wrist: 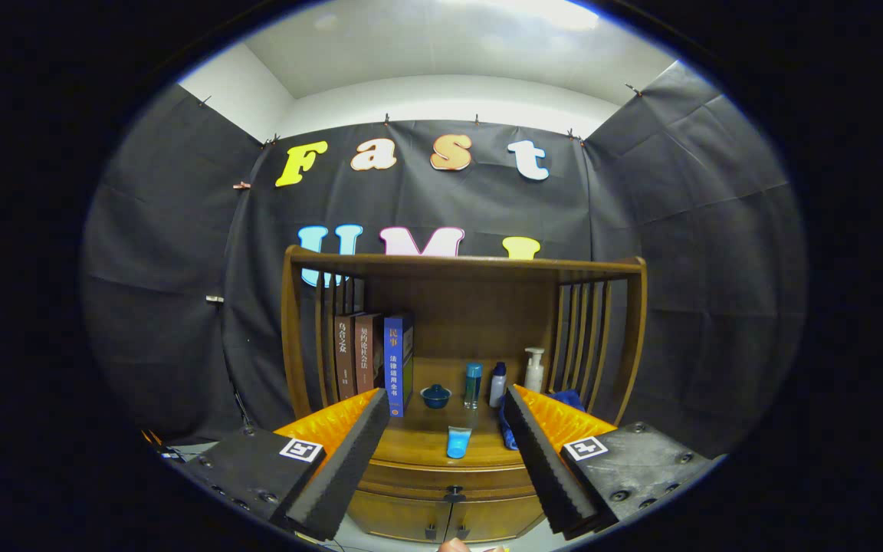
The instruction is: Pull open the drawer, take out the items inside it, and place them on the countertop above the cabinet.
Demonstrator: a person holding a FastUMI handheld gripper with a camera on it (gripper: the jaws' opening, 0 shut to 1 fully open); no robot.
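- the gripper [445,452] is spread wide with nothing between its fingers, which point toward the wooden cabinet [457,368] from a little way in front of it.
- the drawer [453,479] sits just under the front edge of the bench [426,437], which is the cabinet's countertop; it runs sideways along the front, looks shut, and has one small dark knob [454,491] at its middle.
- what lies inside the drawer cannot be seen.
- below the drawer are two cabinet doors [403,517], each with a small dark handle near the middle seam.
- one light blue tube [457,442] lies flat on the bench at the middle of the front edge; its long axis runs front to back, and which end is the cap i cannot tell.
- three books [398,360] stand upright in a row at the left rear of the bench, spines facing out: two brown, one blue, the blue one nearest the middle.
- one small dark blue bowl [435,395] sits near the middle of the bench, right of the books.
- three upright bottles stand to the right of the bowl: a teal bottle [473,383], a white bottle with a dark cap [497,383], and a white pump bottle [534,371] nearer the right rear.
- a blue cloth [568,399] lies at the right side of the bench, partly hidden behind the right finger.
- slatted wooden sides and a top shelf [464,266] frame the bench.
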